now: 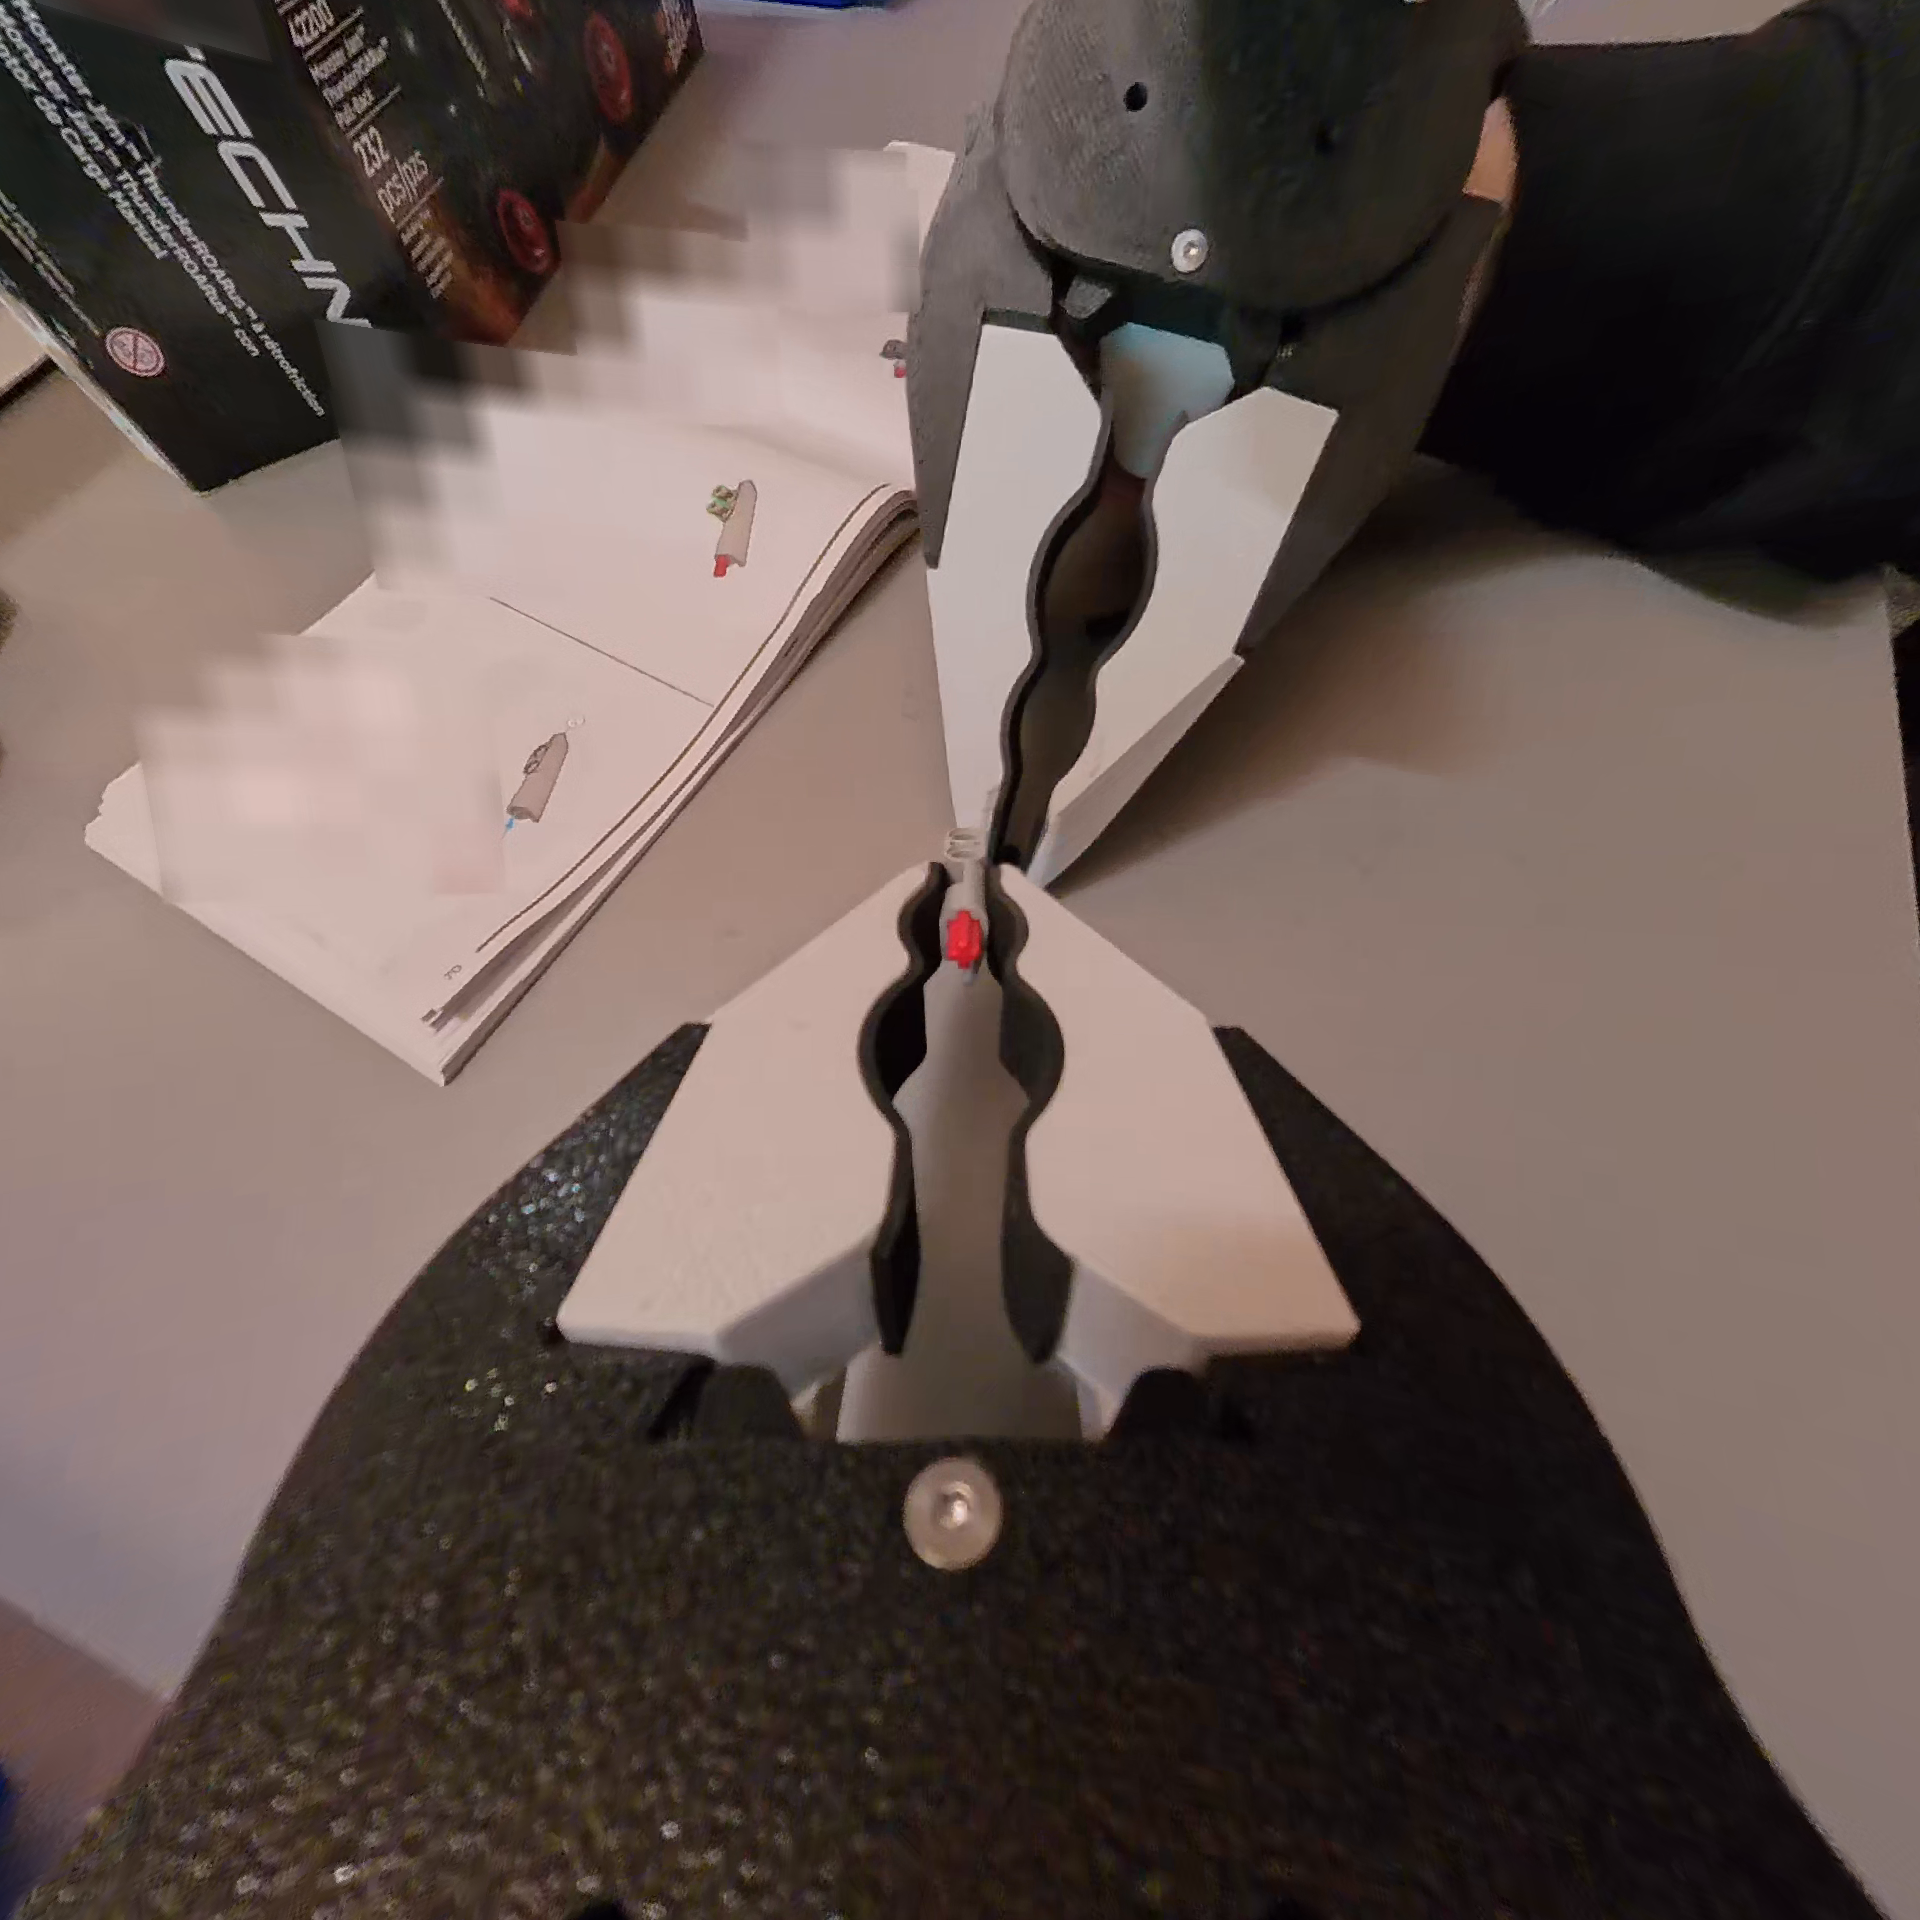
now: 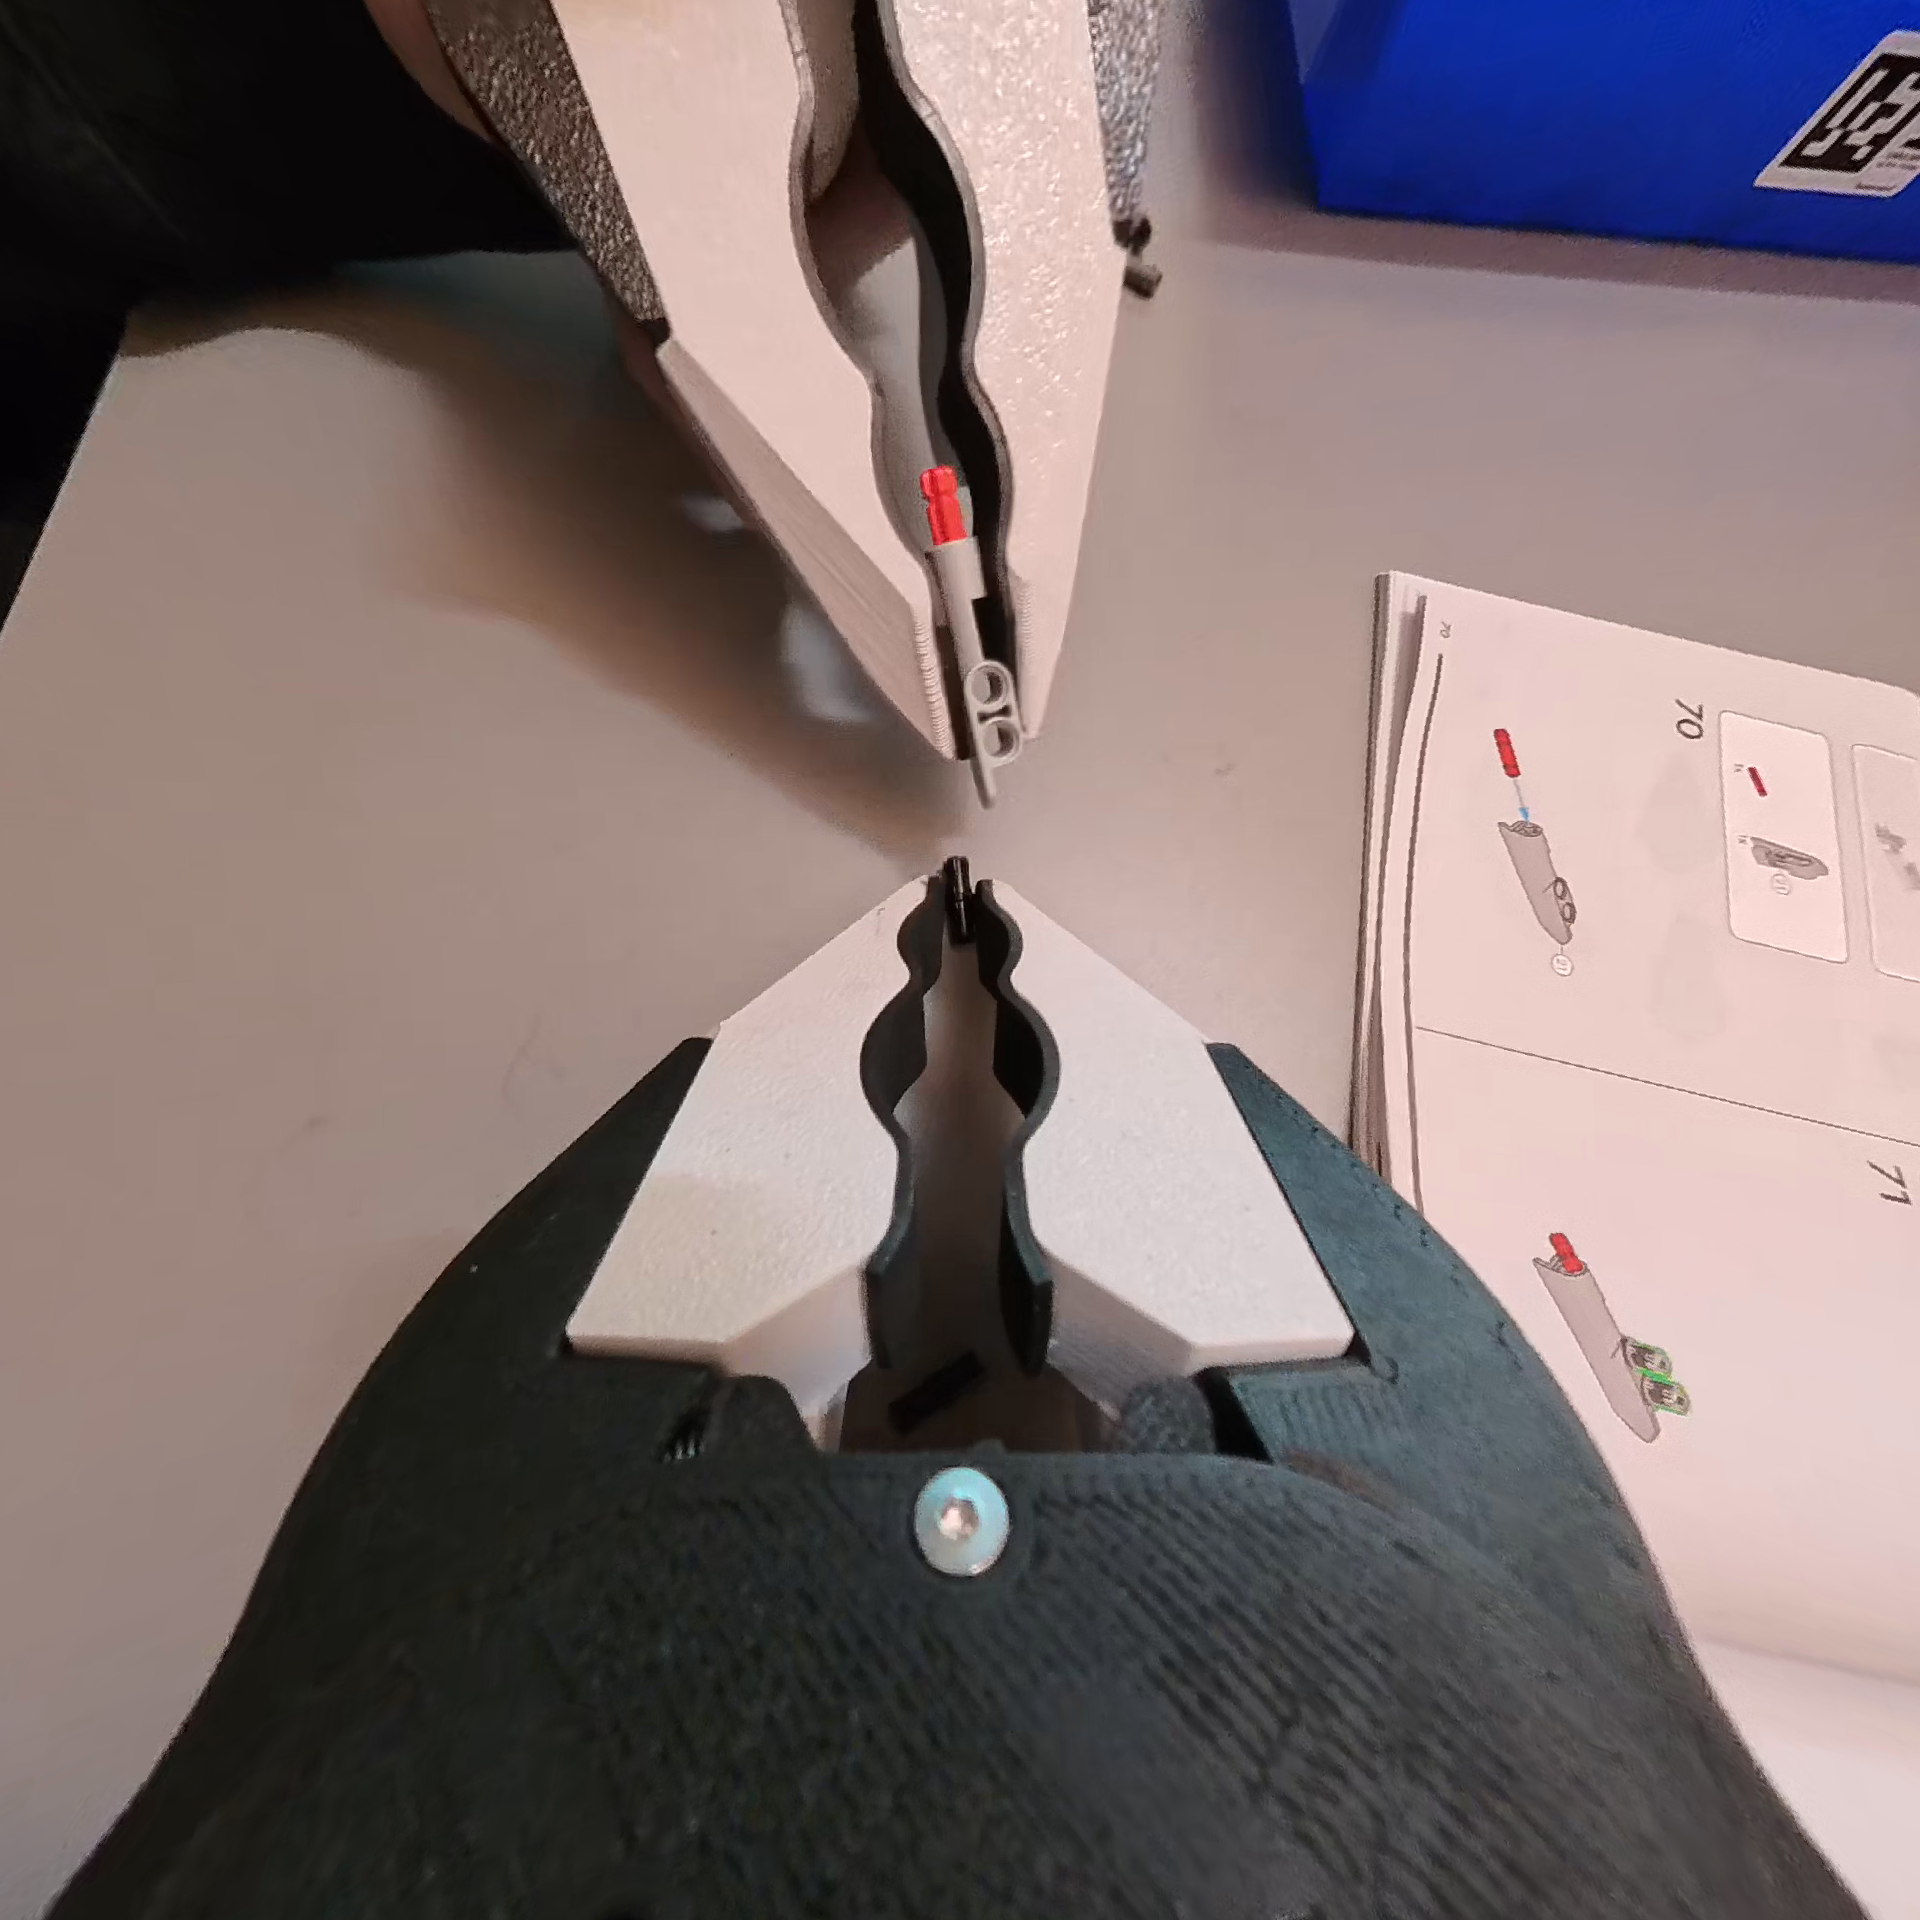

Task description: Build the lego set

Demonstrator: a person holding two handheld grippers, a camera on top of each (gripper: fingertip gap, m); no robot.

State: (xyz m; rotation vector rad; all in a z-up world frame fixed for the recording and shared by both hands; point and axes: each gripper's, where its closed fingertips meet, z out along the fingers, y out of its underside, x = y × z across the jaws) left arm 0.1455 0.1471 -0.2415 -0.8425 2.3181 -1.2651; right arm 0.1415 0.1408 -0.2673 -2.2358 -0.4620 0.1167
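- The grey lego piece (image 2: 982, 665) is clamped between the closed fingertips of the left gripper (image 1: 966, 883); only its end with two round holes and a thin flat tongue pokes out past the tips, the rest being covered by the fingers.
- A red pin (image 2: 942, 506) is seen stuck in the far end of that grey piece, inside the gap of the fingers (in the left wrist view it shows as a small red spot (image 1: 963, 937)).
- The right gripper (image 2: 958, 883) is closed on a small black pin (image 2: 957, 900), whose tip points at the grey piece, just short of it and not touching.
- In the left wrist view the black pin is hidden behind the right gripper's tips and cannot be made out.
- A short dark part (image 2: 932, 1394) lies deep in the right gripper's throat; what it is cannot be told.
- An open instruction booklet (image 2: 1642, 1039) lies flat on the grey table (image 2: 364, 831), to the right of the grey piece in the right wrist view; its far edge is cut off.
- Beyond the booklet from the grey piece, a black box (image 1: 260, 260) stands, partly blurred over.
- A blue bin (image 2: 1558, 104) sits far behind the grey piece, cut off by the frame.
- A dark sleeve (image 1: 1714, 312) is seen behind the right gripper.
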